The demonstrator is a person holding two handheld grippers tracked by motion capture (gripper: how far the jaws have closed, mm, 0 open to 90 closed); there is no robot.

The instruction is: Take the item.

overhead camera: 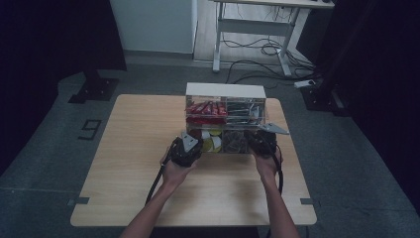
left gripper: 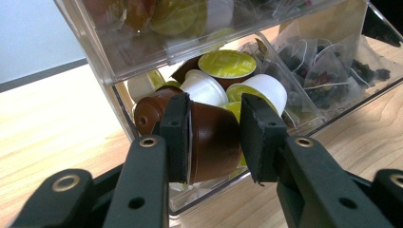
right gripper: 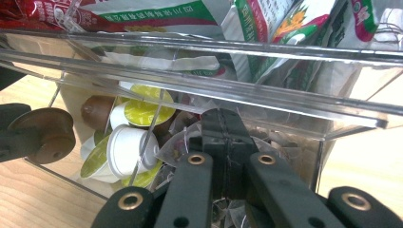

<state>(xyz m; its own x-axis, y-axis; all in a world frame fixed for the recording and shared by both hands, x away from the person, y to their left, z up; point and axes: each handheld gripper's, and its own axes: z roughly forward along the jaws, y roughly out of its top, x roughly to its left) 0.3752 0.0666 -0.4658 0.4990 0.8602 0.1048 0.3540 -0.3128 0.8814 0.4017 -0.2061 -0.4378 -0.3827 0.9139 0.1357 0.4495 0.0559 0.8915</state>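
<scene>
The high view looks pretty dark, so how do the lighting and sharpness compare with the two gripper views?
High view: dim, soft, the clear organizer small. Left gripper view: brighter, the brown capsule between the jaws sharp, glare on the drawer front above. Right gripper view: reflections streak the acrylic, nearest jaws slightly soft.

This is looking like a lab or a recording room set up in an office building. A plain wooden worktop (overhead camera: 148,148) is standing alone on grey carpet floor (overhead camera: 44,148), with black curtains (overhead camera: 44,39) hanging along both sides and black stand bases (overhead camera: 94,89) sitting on the floor beyond its far corners. Behind the far edge, a white height-adjustable desk (overhead camera: 257,25) is standing with loose cables (overhead camera: 257,54) and a power strip (overhead camera: 309,83) trailing beneath it. Tape marks (overhead camera: 90,129) are lying on the floor off the worktop's left edge, suggesting a staged setup.
</scene>
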